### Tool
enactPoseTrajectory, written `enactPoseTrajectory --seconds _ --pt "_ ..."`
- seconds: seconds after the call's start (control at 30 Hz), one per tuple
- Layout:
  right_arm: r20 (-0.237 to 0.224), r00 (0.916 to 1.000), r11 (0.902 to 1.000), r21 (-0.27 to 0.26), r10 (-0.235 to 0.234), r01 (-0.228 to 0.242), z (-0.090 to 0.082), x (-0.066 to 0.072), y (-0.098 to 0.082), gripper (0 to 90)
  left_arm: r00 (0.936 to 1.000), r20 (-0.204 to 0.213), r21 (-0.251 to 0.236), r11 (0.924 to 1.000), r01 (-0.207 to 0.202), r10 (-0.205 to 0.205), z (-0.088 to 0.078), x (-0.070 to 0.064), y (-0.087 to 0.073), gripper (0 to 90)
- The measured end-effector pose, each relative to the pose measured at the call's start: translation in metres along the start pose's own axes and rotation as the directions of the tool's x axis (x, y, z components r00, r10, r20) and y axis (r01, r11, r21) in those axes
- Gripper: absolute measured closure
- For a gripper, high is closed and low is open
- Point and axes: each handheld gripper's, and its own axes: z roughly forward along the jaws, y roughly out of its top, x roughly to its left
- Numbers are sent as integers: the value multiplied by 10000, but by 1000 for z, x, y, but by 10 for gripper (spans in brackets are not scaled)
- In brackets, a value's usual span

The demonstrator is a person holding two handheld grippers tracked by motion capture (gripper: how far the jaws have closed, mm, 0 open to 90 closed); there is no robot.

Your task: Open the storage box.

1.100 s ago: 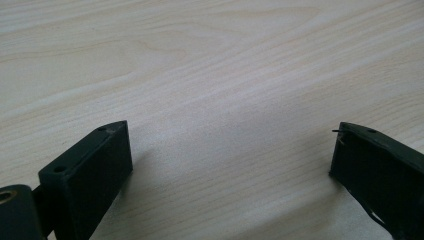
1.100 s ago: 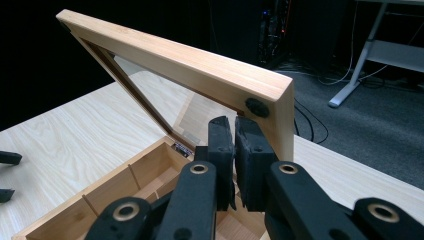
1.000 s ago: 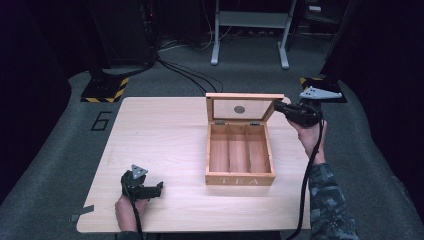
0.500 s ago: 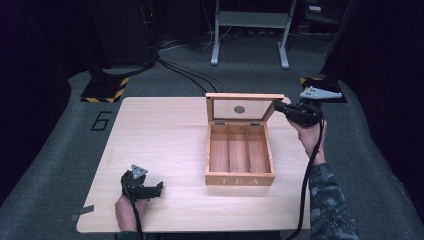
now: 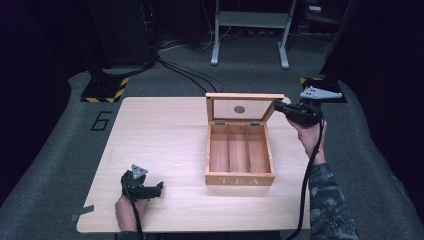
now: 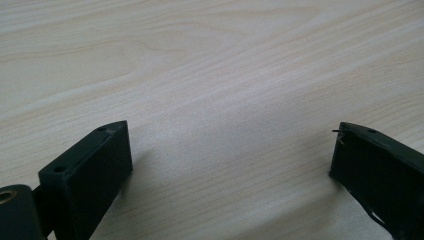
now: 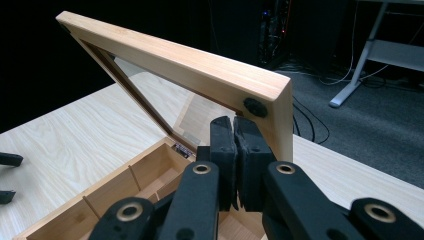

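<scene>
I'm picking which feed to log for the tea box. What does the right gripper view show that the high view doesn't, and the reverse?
Right gripper view alone: the right gripper with jaws pressed together against the raised lid, beside a dark bumper.

High view alone: the whole table, the "TEA" lettering on the box, the left gripper.

Both: the open box with its empty compartments.

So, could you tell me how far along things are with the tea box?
Done: the tea box stands open, its lid upright. In hand: the right gripper, jaws closed, is at the lid's corner. Left: the three compartments look empty, and the left gripper rests open on the table.
</scene>
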Motion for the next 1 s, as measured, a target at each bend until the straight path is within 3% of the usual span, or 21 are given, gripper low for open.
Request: enactPoseTrajectory --seconds 0.53,1.0 --pt "-39 10000 10000 25 -32 32 0 1 0 871 10000 21 23 10000 -12 12 0 0 0 29" --pt "-273 9996 10000 -65 -10 8 -5 6 -11 870 10000 3 30 10000 -61 61 0 0 0 29"
